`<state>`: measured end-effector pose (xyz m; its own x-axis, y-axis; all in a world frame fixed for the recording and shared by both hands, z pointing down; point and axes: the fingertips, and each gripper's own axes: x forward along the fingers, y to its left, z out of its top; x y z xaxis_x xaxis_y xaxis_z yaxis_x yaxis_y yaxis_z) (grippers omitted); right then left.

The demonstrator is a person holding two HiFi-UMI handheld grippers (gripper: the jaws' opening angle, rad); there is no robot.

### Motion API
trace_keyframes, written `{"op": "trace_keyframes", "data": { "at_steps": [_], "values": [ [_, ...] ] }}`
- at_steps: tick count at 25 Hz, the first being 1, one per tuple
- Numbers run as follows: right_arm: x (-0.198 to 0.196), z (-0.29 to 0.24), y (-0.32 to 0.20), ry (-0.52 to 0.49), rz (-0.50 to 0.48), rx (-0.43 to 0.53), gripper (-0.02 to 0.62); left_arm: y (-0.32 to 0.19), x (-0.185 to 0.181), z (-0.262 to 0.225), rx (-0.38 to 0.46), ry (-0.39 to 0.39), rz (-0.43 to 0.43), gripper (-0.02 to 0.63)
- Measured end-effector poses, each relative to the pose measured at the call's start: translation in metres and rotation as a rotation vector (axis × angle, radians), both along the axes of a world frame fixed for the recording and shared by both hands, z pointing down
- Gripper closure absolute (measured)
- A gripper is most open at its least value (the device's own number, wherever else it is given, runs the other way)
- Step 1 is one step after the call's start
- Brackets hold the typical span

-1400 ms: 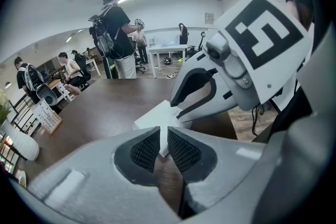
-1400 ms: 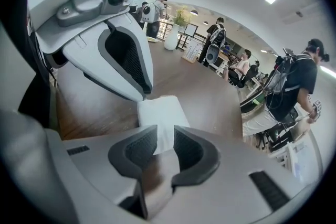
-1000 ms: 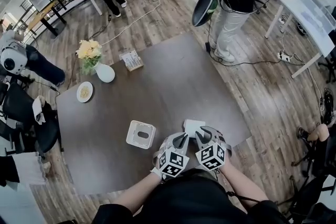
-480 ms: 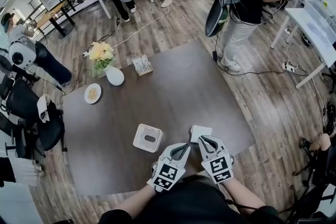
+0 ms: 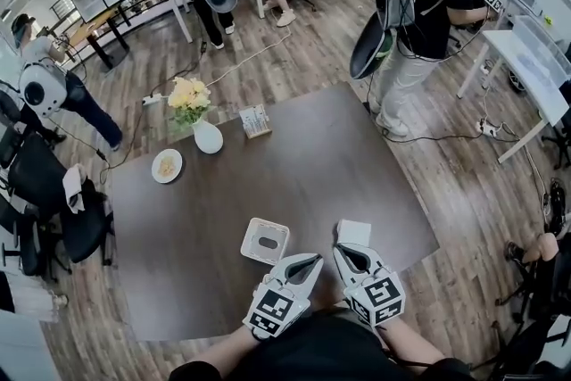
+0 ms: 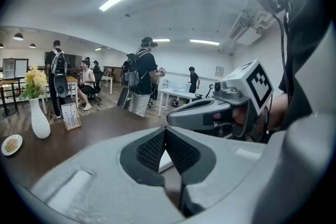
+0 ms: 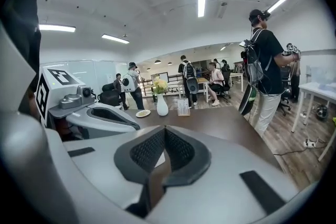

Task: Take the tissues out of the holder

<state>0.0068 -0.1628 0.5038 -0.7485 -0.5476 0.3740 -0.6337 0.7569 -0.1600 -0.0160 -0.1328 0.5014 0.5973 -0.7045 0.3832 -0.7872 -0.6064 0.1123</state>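
The white square tissue holder (image 5: 266, 240) with an oval slot sits on the dark table (image 5: 294, 165) near the front edge. A white tissue stack (image 5: 355, 231) lies on the table to its right. My left gripper (image 5: 312, 261) is just in front of the holder, and its jaws are closing and meet with nothing between them. My right gripper (image 5: 342, 251) is just short of the tissue stack, and its jaws are closing too, also on nothing. In the left gripper view the pads (image 6: 157, 148) touch. In the right gripper view the pads (image 7: 179, 149) touch as well.
A white vase with yellow flowers (image 5: 205, 135), a small plate (image 5: 167, 165) and a card stand (image 5: 256, 120) stand at the table's far side. Black chairs (image 5: 53, 210) are on the left. Several people (image 5: 419, 4) stand beyond the table.
Both grippers have drawn back toward the near table edge, away from the tissue stack, which stays on the table. The head view has shifted, so the table looks nearer.
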Motion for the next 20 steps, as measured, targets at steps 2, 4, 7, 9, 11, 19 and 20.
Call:
{"op": "trace_keyframes", "data": {
  "at_steps": [2, 4, 7, 9, 11, 19, 20],
  "values": [
    [-0.006, -0.012, 0.005, -0.011, 0.01, 0.023, 0.588, 0.006, -0.009, -0.011, 0.015, 0.02, -0.003, 0.601],
    [-0.012, -0.024, 0.009, -0.006, 0.018, 0.062, 0.586, 0.012, -0.017, -0.025, 0.036, 0.037, -0.01, 0.601],
    [-0.017, -0.044, 0.012, -0.001, 0.03, 0.119, 0.588, 0.02, -0.03, -0.046, 0.071, 0.057, -0.022, 0.6],
    [-0.021, -0.06, 0.014, -0.029, 0.028, 0.152, 0.586, 0.024, -0.038, -0.058, 0.093, 0.066, -0.032, 0.6],
    [-0.025, -0.075, 0.017, -0.064, 0.027, 0.18, 0.586, 0.028, -0.045, -0.066, 0.109, 0.073, -0.046, 0.6],
    [-0.039, -0.097, 0.043, -0.137, 0.072, 0.19, 0.586, 0.048, -0.055, -0.073, 0.121, 0.096, -0.058, 0.6],
    [-0.04, -0.097, 0.047, -0.141, 0.072, 0.19, 0.586, 0.05, -0.055, -0.074, 0.127, 0.095, -0.056, 0.601]
  ]
}}
